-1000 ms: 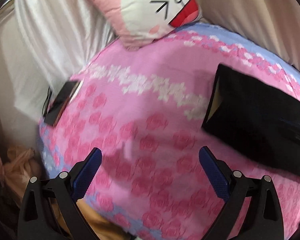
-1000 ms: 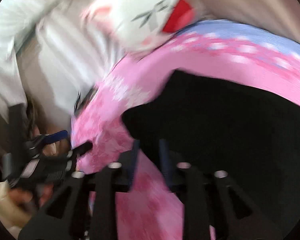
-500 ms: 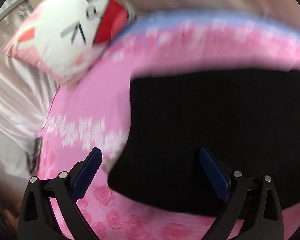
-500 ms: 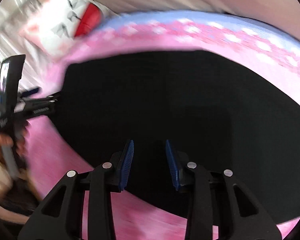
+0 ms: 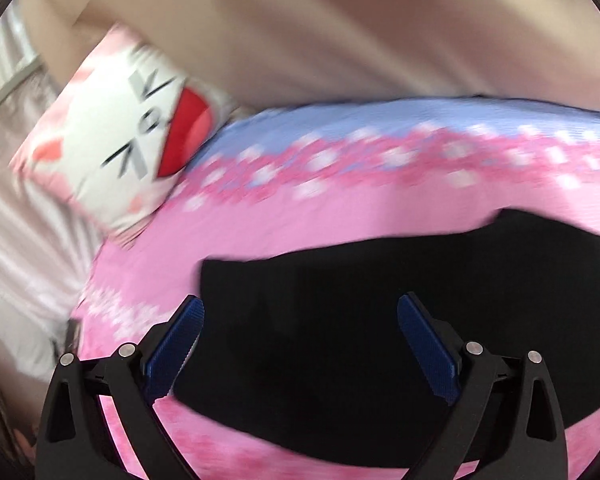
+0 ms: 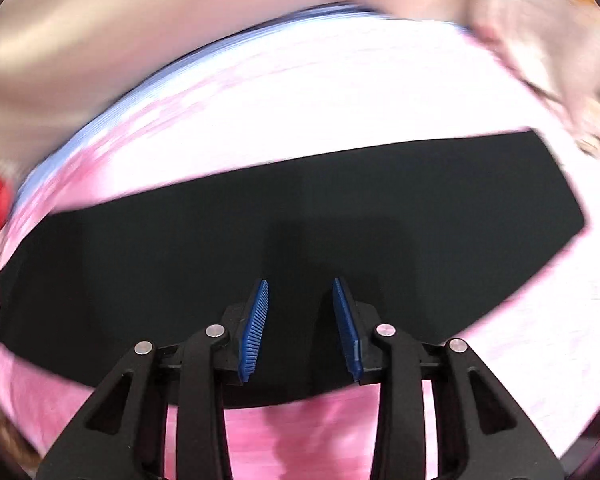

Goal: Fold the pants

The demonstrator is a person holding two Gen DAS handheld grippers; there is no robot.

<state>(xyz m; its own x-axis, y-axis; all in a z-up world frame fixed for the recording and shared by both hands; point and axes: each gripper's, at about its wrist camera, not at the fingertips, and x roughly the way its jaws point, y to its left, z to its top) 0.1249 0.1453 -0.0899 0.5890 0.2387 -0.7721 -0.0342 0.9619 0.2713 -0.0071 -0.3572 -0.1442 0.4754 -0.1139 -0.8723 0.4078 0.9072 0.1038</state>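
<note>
The cat-face pillow [image 5: 116,136] served as my landmark, at the far left corner of the bed [image 5: 340,216]. To its right and nearer to me, the black pants [image 5: 360,320] lay flat on the pink floral cover as one long dark strip.

My left gripper [image 5: 298,344] was released, jaws spread wide and holding nothing, poised over the pillow-side end of the pants. One second earlier this gripper faced bare cover with the pants off to its right; half a second earlier it had swung over the dark cloth, and it had since shifted so that the pants' end edge sat just beyond its left pad.

Farther from the pillow, my right gripper [image 6: 300,328] was also unclenched, its pads parted by a narrow gap with no cloth between them, above the near edge of the pants [image 6: 300,220] at mid-length. Its gap was about the same half a second earlier.

I judged that both grippers had finished repositioning and that the next fold was not yet begun. Both views were motion-blurred, so exact edge contact could not be determined.
</note>
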